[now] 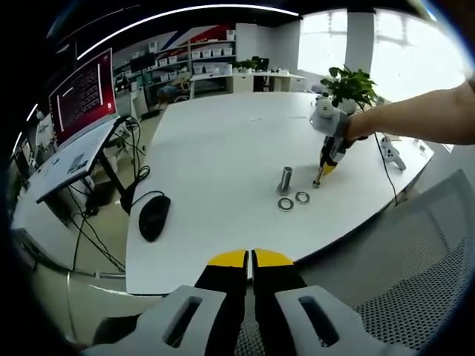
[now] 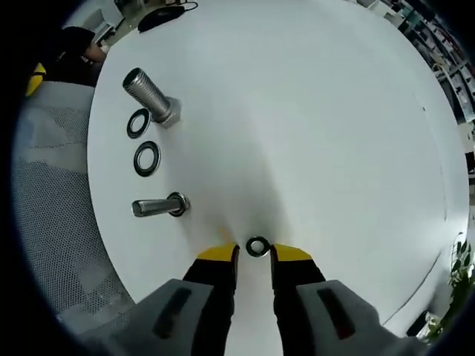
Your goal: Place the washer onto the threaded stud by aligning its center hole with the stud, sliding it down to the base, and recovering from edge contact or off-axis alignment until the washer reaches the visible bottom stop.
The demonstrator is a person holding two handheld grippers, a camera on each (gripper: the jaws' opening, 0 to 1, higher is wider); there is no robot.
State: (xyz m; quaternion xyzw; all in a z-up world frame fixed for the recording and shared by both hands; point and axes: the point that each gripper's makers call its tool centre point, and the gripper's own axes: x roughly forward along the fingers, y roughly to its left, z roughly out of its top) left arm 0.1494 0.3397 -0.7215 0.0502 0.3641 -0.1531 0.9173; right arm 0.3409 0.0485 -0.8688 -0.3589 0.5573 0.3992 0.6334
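Right gripper (image 2: 254, 259): yellow-tipped jaws parted, a small dark washer (image 2: 257, 246) lying on the white table (image 2: 319, 126) at the gap between the tips; whether the tips touch it cannot be told.
Short stud (image 2: 158, 206): just left of that gripper, appearing laid sideways in its view, head toward the jaws.
Two more washers (image 2: 146, 158): flat on the table beyond the short stud, one after the other, apart from each other.
Tall stud (image 2: 151, 96): past the washers, base just beside the farther one.
Left gripper (image 1: 250, 257): jaws together with nothing between them, held off the near table edge, well apart from the parts.
In the left gripper view: the right gripper (image 1: 326, 165) tip-down on the table in a person's hand (image 1: 349, 127), a stud (image 1: 286, 179) upright, two washers (image 1: 293, 200) just in front of it.
Surroundings: black mouse (image 1: 154, 216) near the left edge; potted plant (image 1: 352, 85) at the far side; laptop (image 1: 83, 98) with a red screen on a side stand; mesh chair (image 1: 419, 259) beside the table.
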